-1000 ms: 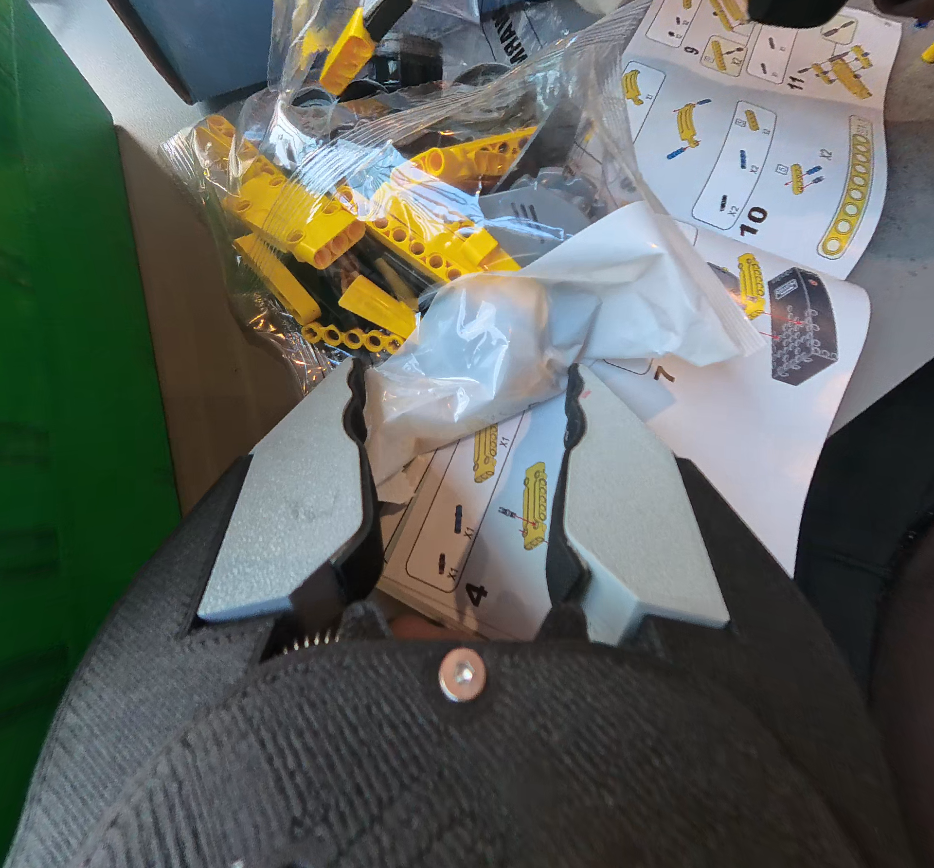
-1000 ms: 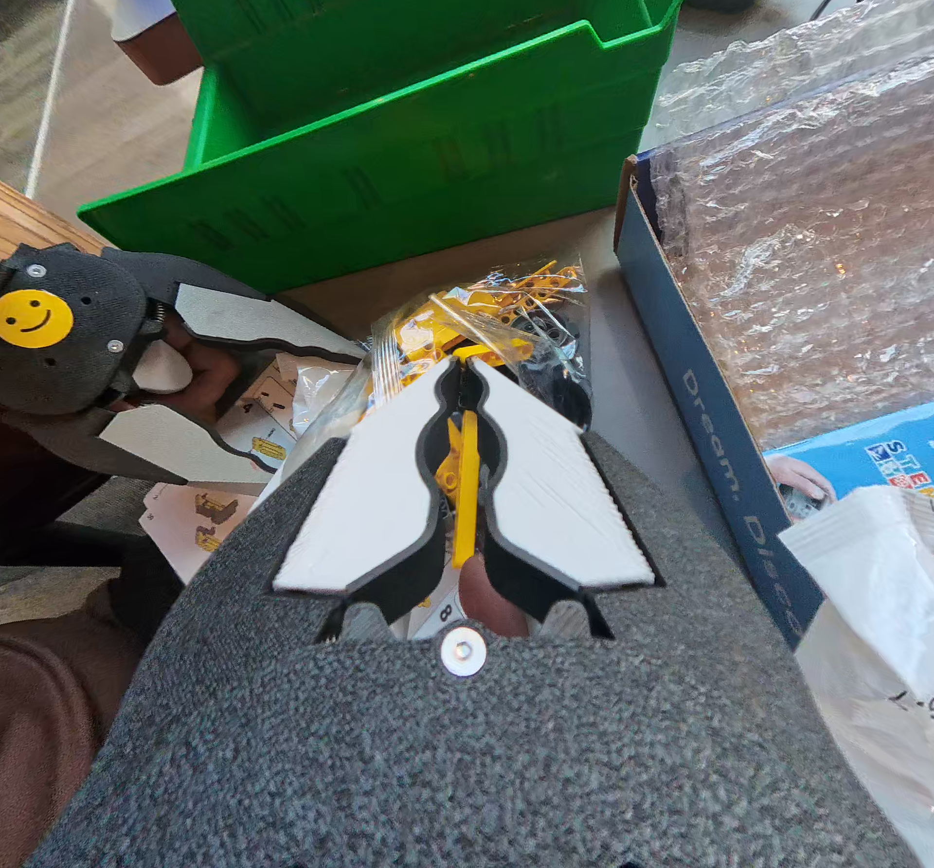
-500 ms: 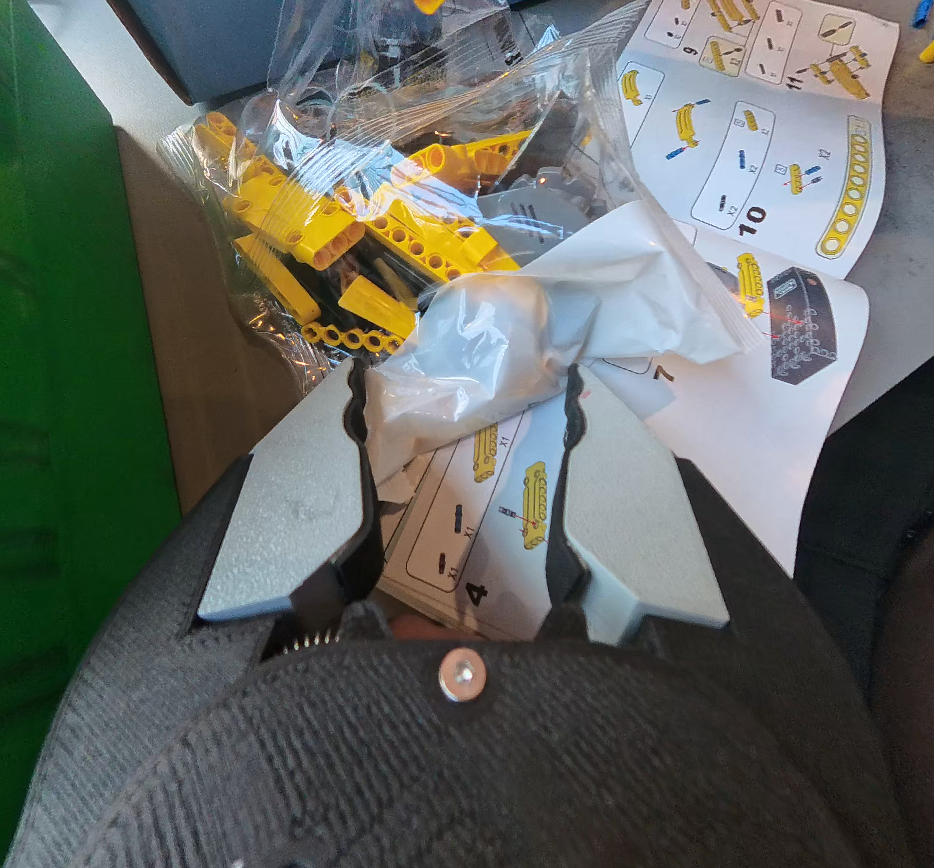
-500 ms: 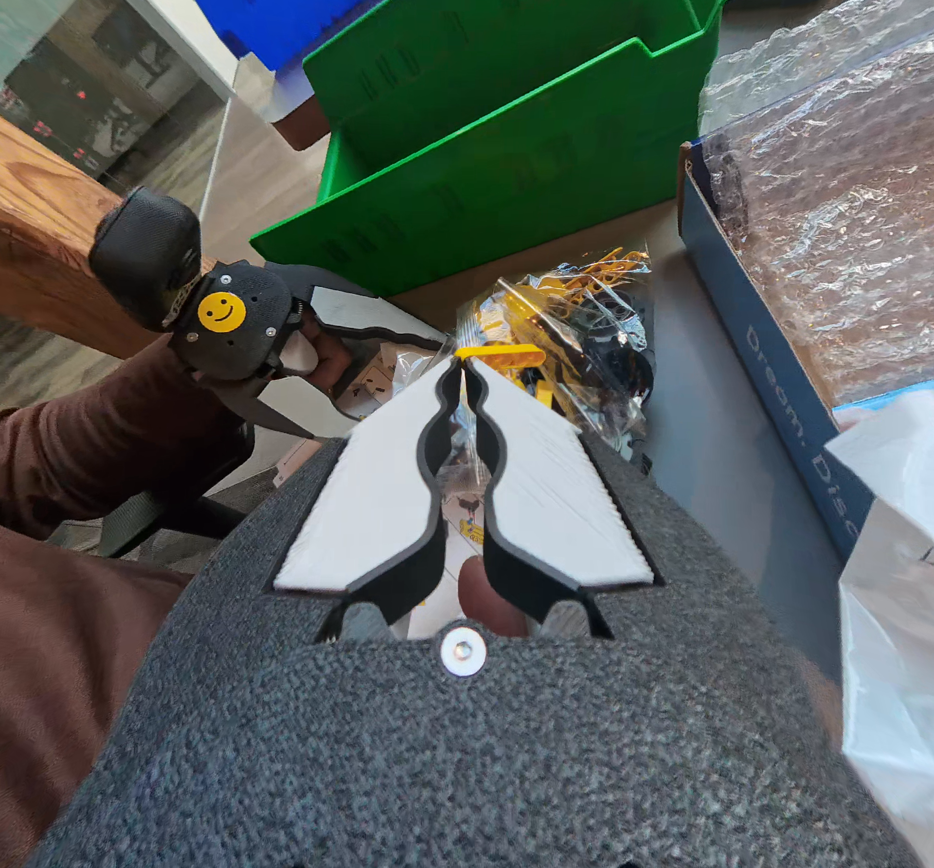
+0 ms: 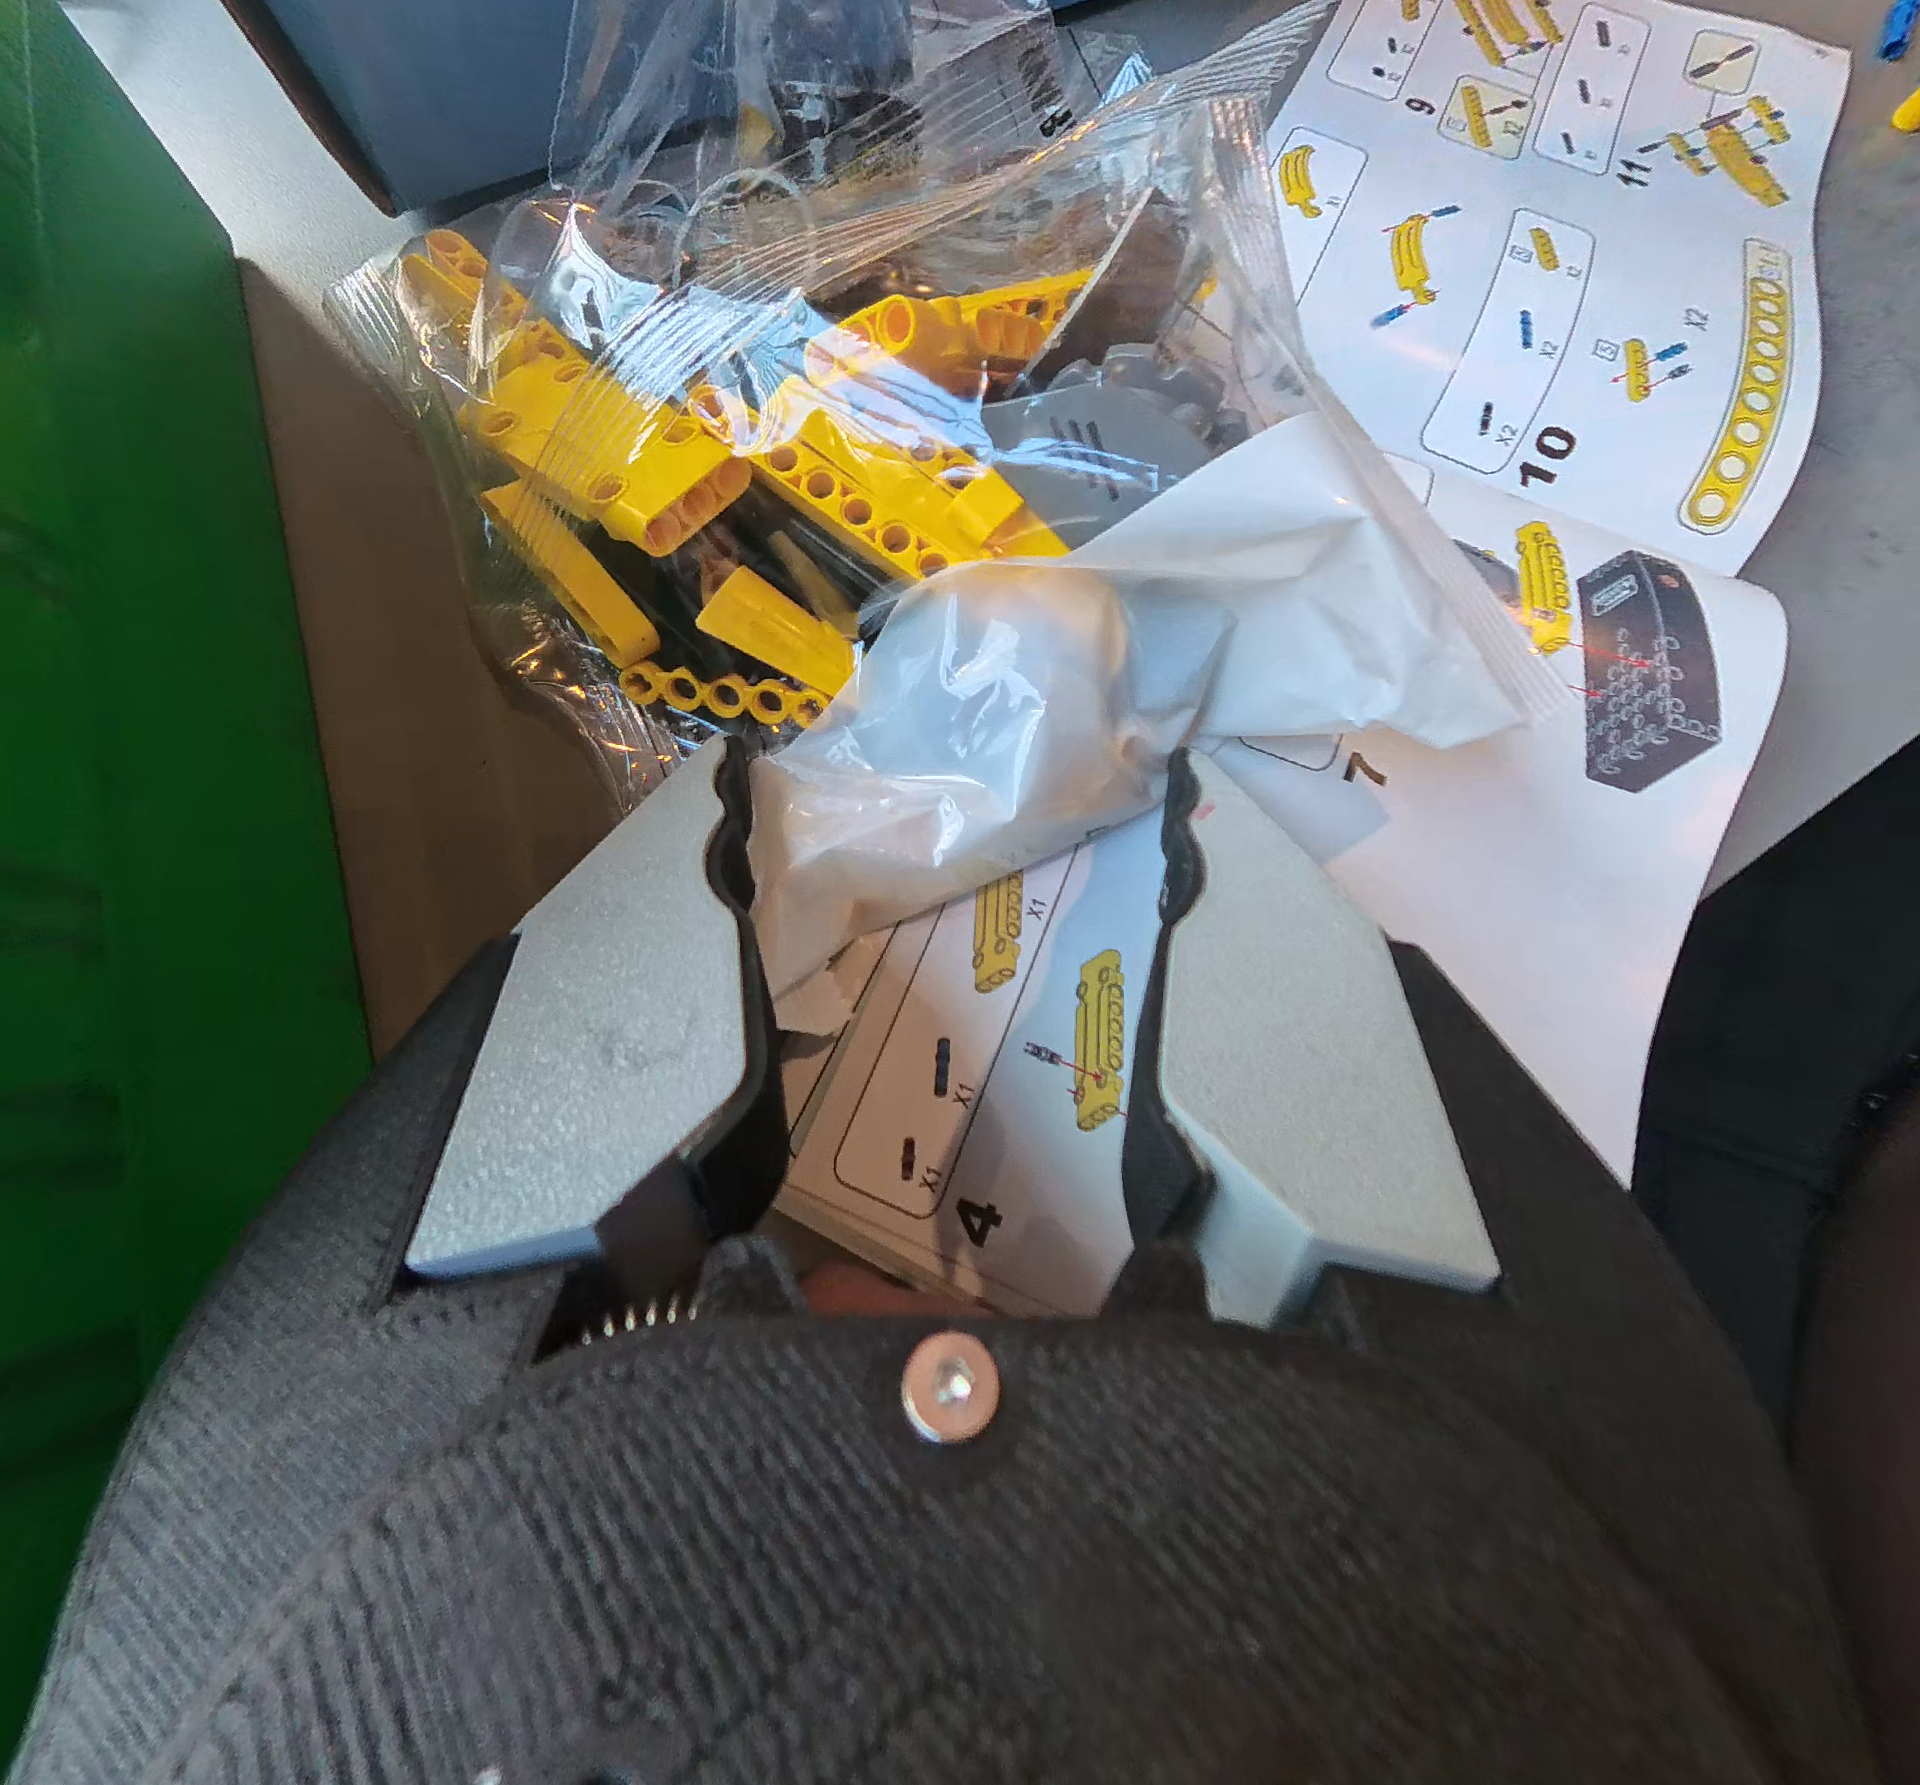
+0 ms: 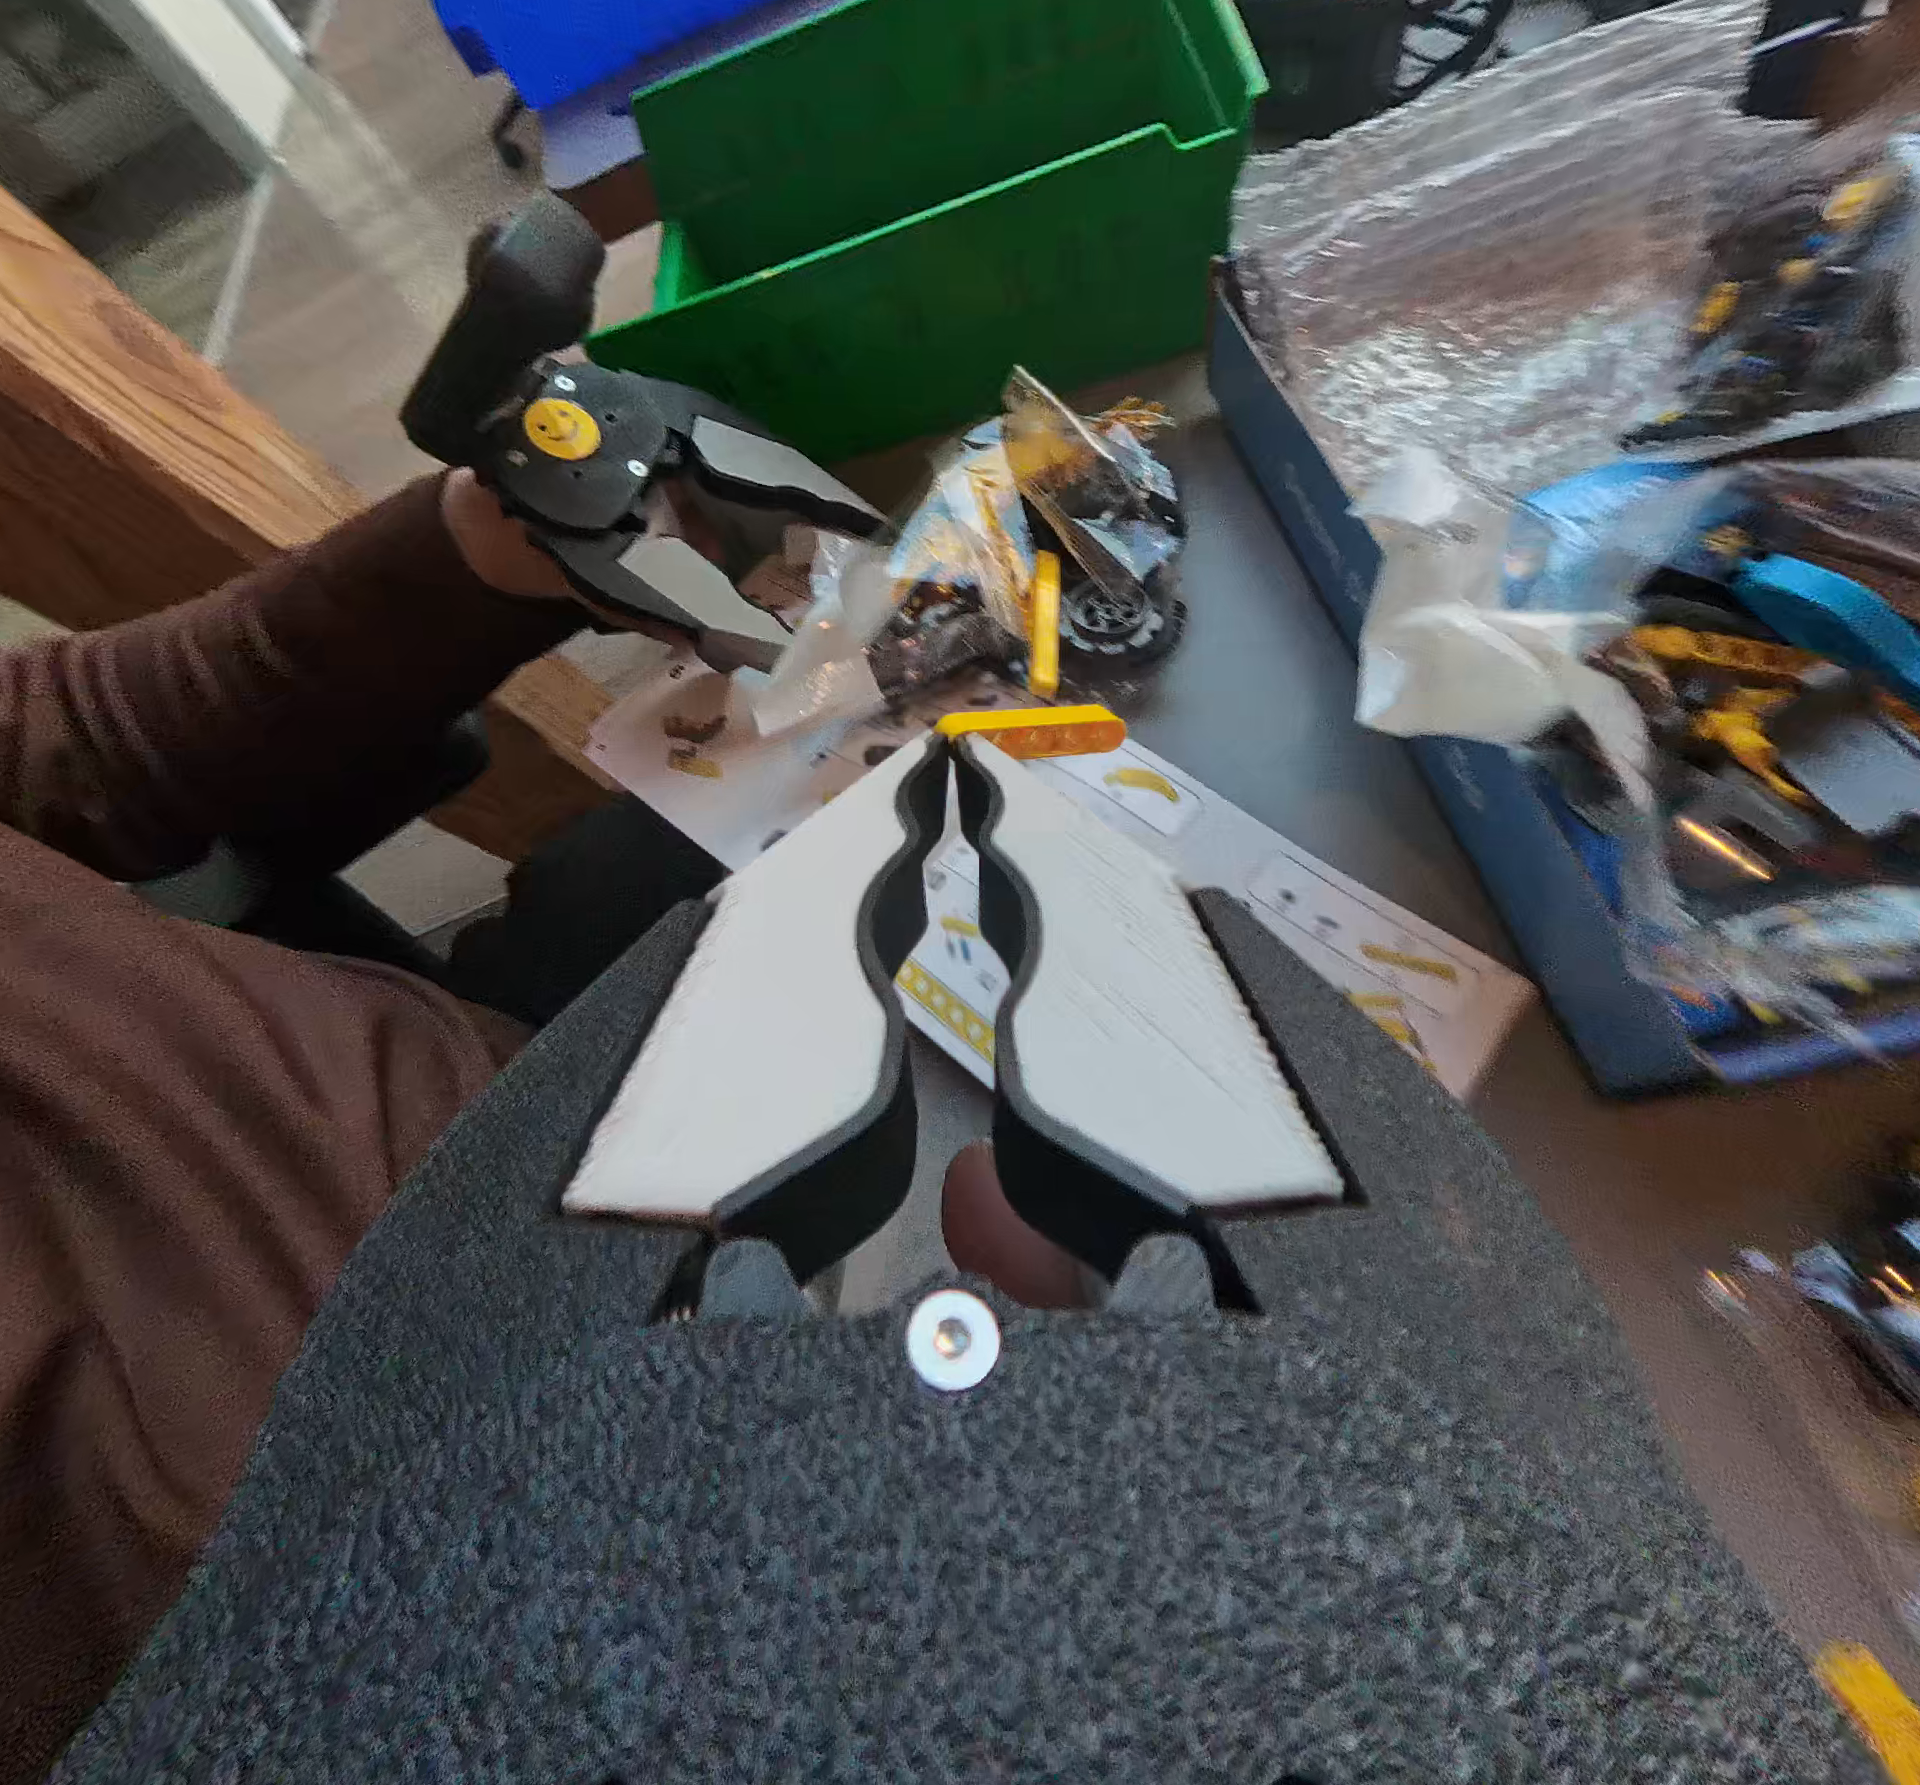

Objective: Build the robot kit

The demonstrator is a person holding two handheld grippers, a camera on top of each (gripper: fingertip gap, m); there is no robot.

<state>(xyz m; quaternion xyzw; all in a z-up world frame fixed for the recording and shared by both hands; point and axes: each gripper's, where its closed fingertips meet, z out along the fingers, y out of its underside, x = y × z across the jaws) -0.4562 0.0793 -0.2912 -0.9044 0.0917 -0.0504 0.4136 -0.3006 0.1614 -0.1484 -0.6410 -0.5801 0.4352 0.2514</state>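
A clear plastic bag (image 5: pixel 831 364) of yellow and black building pieces lies on the grey table. My left gripper (image 5: pixel 951 779) is closed on the bag's crumpled white end, which sits between its two fingertips. The left gripper also shows in the right wrist view (image 6: pixel 836 584), held by a hand in a brown sleeve, at the bag (image 6: pixel 1018 509). My right gripper (image 6: pixel 951 748) is shut on one end of a short yellow beam with holes (image 6: pixel 1029 733). It holds the beam crosswise in the air, above the instruction sheet (image 6: pixel 1195 831) and clear of the bag.
The instruction sheet (image 5: pixel 1558 229) lies under and to the right of the bag. A green bin (image 6: pixel 935 281) stands behind the bag. A dark blue box (image 6: pixel 1507 852) with bubble wrap (image 6: pixel 1507 229) and more pieces is at the right. Another yellow beam (image 6: pixel 1044 623) rests by the bag. My hands' fingertips stand some 25 cm from each other.
My right gripper has drawn the yellow beam up out of the bag and pulled back toward me, out of the left wrist view. The left gripper and the bag have stayed put.
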